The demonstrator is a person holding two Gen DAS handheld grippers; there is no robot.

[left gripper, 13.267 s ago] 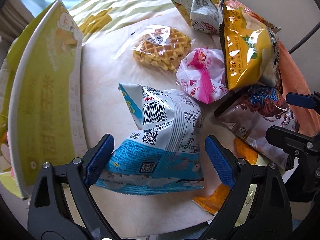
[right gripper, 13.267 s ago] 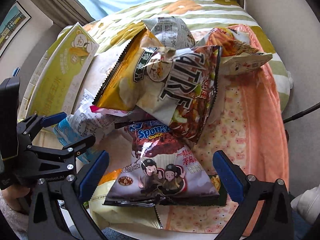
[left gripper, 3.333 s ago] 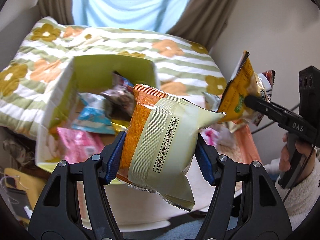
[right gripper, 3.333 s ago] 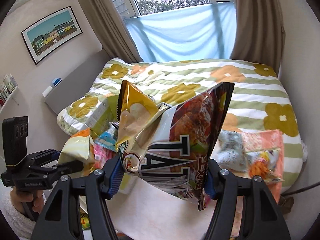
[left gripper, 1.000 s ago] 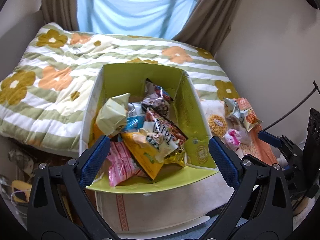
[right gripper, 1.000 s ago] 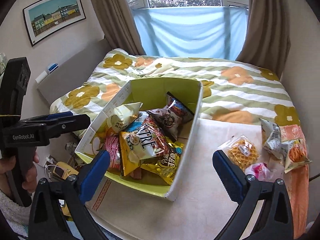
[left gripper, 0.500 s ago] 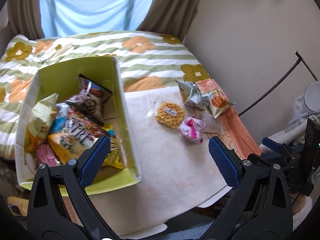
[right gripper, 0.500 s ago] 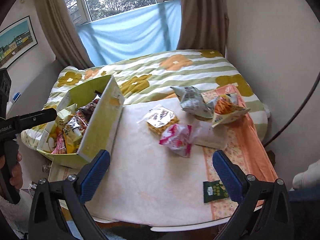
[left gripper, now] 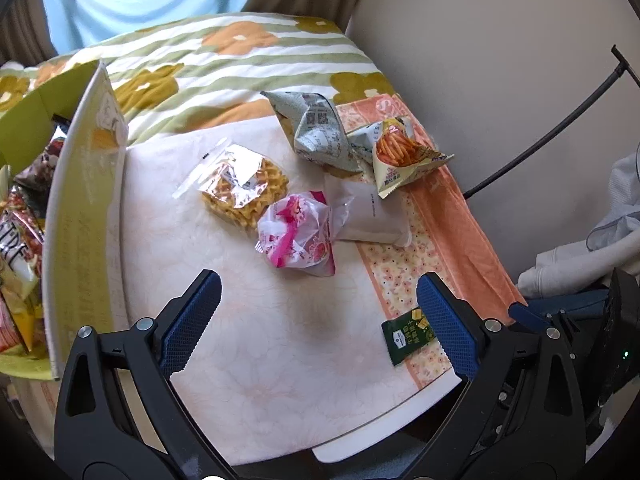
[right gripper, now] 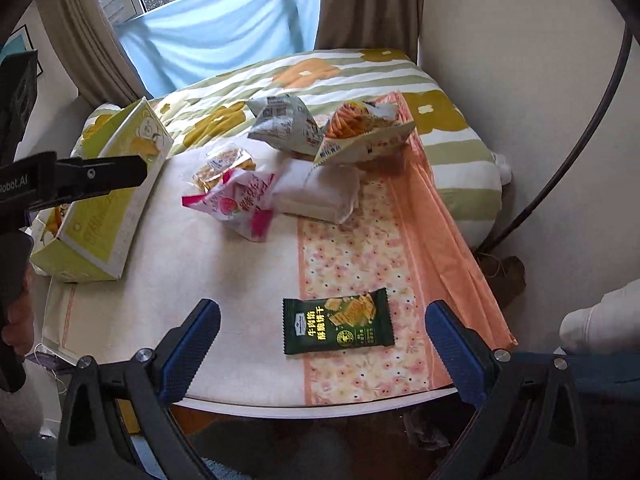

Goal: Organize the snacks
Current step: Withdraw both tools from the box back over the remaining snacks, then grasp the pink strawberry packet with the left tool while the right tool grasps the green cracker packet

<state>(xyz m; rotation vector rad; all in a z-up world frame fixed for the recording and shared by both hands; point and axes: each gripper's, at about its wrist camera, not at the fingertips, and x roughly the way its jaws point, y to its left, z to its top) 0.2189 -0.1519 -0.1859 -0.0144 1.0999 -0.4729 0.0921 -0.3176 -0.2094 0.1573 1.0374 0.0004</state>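
Note:
Snacks lie loose on the round table (left gripper: 280, 340): a clear-wrapped waffle (left gripper: 244, 184), a pink packet (left gripper: 298, 236), a white packet (left gripper: 370, 210), a grey bag (left gripper: 316, 130) and a fries bag (left gripper: 404, 154). A dark green biscuit packet (right gripper: 338, 320) rests near the front edge. The yellow-green box (left gripper: 80, 220) at the left holds several snack bags. My left gripper (left gripper: 318, 322) hovers open and empty above the table, short of the pink packet. My right gripper (right gripper: 322, 344) is open and empty, with the green packet lying on the table between its fingers.
An orange floral cloth (right gripper: 372, 240) covers the table's right side. Behind the table is a bed with a striped flower blanket (right gripper: 328, 76). A wall and a black cable (left gripper: 560, 124) stand at the right. A hand holds the left gripper's handle (right gripper: 16, 312).
Both views have swung right and dropped closer to the table. The box has slid to the left edge, and the green packet now sits between the right fingers.

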